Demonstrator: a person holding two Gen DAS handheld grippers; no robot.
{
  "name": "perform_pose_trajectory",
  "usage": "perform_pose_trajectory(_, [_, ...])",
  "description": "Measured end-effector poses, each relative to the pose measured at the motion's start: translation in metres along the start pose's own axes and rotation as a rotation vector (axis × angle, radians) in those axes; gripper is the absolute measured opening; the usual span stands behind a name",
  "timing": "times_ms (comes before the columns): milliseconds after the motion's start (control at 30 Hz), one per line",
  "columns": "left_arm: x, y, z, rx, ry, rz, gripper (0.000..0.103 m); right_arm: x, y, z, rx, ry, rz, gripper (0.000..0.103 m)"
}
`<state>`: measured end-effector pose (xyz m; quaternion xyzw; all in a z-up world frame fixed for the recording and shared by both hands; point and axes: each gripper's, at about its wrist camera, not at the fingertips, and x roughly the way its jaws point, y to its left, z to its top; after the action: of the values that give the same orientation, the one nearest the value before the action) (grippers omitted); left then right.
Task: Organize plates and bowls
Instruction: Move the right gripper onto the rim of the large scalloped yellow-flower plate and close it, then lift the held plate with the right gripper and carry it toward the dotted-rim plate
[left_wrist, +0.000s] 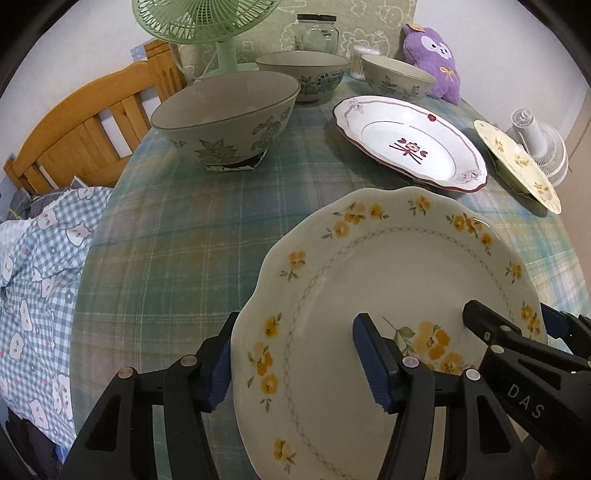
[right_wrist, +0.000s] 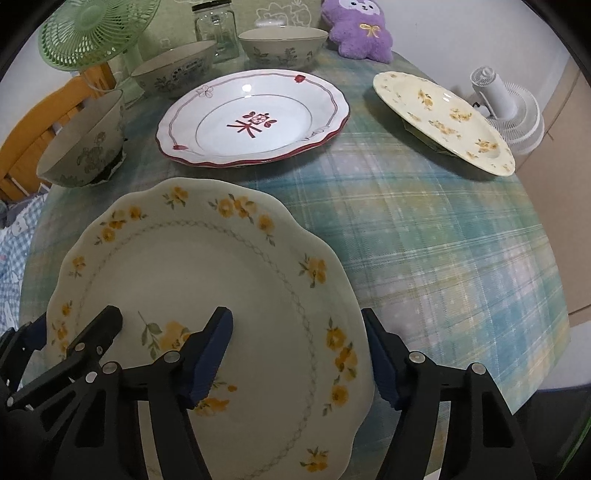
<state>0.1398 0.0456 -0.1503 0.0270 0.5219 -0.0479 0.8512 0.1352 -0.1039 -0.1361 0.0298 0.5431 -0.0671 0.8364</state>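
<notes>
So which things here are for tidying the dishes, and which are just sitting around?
For the job:
large yellow-flowered plate
red-rimmed white plate
small yellow-flowered plate
three grey-green leaf-patterned bowls

Just lying about:
green fan
glass jar
purple plush toy
white fan

We lose the near edge of the yellow-flowered plate (left_wrist: 369, 280) below both pictures. The green fan (left_wrist: 199, 22) and glass jar (right_wrist: 216, 29) are cut off at the top, and we cannot tell what dark thing sits under the nearest bowl (left_wrist: 225, 114).
</notes>
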Motion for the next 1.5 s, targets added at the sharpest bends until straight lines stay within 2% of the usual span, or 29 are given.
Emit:
perform_pose_trajectory(400, [-0.007, -0.006, 0.011, 0.005, 0.029, -0.013, 0.061, -0.008, -0.006, 0.006, 0.028, 0.067, -0.02, 0.073])
perform_pose_trajectory(600, [-0.012, -0.022, 0.016, 0.004, 0.018, -0.032, 0.061, -0.02, -0.023, 0.014, 0.029, 0.037, -0.047, 0.073])
perform_pose_trajectory(867, [-0.014, -0.065, 0.016, -0.009, 0.006, -0.026, 0.06, -0.017, -0.068, 0.023, 0.019, 0.021, -0.039, 0.073])
perform_pose_trajectory(1233, [-0.007, -0.143, 0.019, -0.061, 0.024, 0.025, 0.061, -0.002, -0.15, 0.047, -0.024, 0.016, 0.019, 0.073])
perform_pose_trajectory(1500, [0.0, -0.177, 0.024, -0.093, 0.021, 0.065, 0.061, 0.013, -0.181, 0.055, -0.046, 0.028, 0.05, 0.073])
